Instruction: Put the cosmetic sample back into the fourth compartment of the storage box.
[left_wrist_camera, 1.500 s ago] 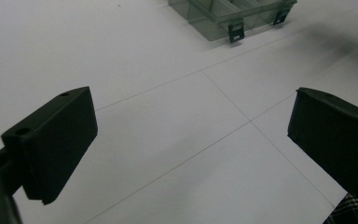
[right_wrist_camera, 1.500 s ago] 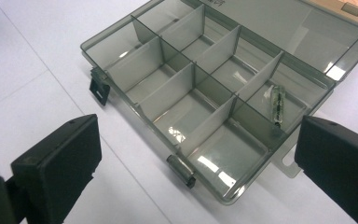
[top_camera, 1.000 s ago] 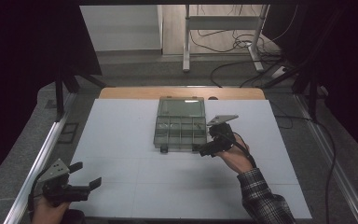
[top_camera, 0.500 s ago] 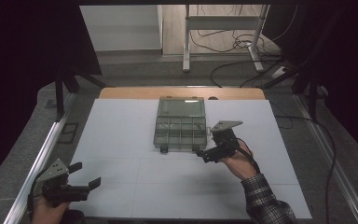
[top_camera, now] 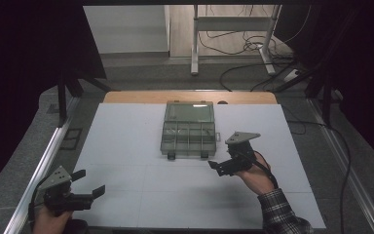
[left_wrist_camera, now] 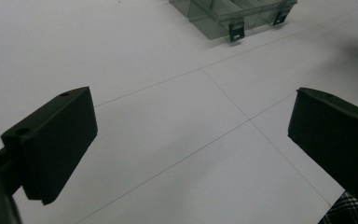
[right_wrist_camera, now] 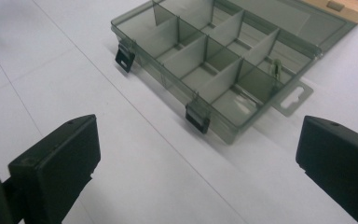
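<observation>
A translucent grey compartment box (top_camera: 189,134) lies open in the middle of the white table (top_camera: 126,131), its lid (top_camera: 190,112) flat behind it. Two black latches (right_wrist_camera: 198,117) hang from its front wall. My right gripper (top_camera: 220,157) is open, just right of and in front of the box's front right corner, clear of it; the right gripper view has the box (right_wrist_camera: 214,56) beyond the spread jaws (right_wrist_camera: 198,127). My left gripper (top_camera: 91,183) is open at the table's near left corner with nothing between its jaws (left_wrist_camera: 191,102). The box (left_wrist_camera: 233,14) is far ahead of it.
A wooden strip (top_camera: 190,96) runs along the table's far edge. Metal rails (top_camera: 39,170) flank the table. Cables (top_camera: 243,48) and a stand's legs lie on the floor behind. A checked sleeve (top_camera: 282,214) covers the right forearm.
My right gripper has drawn back from the box's front right corner, towards the near side and a little right. The left gripper has hardly moved.
</observation>
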`<control>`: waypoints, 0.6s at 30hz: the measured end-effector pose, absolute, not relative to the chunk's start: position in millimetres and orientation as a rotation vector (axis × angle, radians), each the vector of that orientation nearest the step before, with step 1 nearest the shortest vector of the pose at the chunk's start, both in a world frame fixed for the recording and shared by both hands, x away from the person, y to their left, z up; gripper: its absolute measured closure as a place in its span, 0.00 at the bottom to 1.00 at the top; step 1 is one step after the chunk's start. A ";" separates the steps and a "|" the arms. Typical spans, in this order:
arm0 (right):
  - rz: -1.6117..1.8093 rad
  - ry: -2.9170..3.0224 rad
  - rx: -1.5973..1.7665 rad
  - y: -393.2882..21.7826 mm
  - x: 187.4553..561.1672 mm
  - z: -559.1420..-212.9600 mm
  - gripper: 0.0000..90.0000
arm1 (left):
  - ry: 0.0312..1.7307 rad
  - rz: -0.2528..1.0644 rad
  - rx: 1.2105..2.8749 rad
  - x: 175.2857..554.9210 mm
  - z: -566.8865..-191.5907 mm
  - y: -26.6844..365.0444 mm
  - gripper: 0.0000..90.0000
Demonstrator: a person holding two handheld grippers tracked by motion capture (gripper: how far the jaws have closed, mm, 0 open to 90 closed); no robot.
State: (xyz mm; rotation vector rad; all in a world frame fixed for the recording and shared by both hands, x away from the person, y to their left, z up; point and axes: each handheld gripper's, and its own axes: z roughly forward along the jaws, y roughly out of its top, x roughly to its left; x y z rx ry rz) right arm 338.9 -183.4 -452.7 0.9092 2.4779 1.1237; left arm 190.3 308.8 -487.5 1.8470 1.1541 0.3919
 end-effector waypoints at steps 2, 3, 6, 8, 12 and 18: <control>1.114 2.478 0.908 -185.4 336.9 -452.8 0.00 | 1.154 0.394 1.848 190.3 -487.5 308.9 0.02; 1.107 2.477 0.906 -186.7 335.4 -452.4 0.00 | 1.154 0.394 1.848 190.3 -487.5 308.9 0.02; 1.113 2.475 0.905 -189.3 332.1 -451.6 0.00 | 1.155 0.393 1.846 190.3 -487.5 309.0 0.02; 1.116 2.471 0.899 -191.6 329.2 -450.2 0.01 | 1.155 0.393 1.846 190.3 -487.5 309.0 0.02; 1.130 2.462 0.895 -195.4 323.7 -448.1 0.01 | 1.155 0.393 1.847 190.3 -487.5 309.1 0.02; 1.130 2.454 0.894 -202.3 315.1 -447.1 0.01 | 1.156 0.393 1.846 190.3 -487.5 309.1 0.02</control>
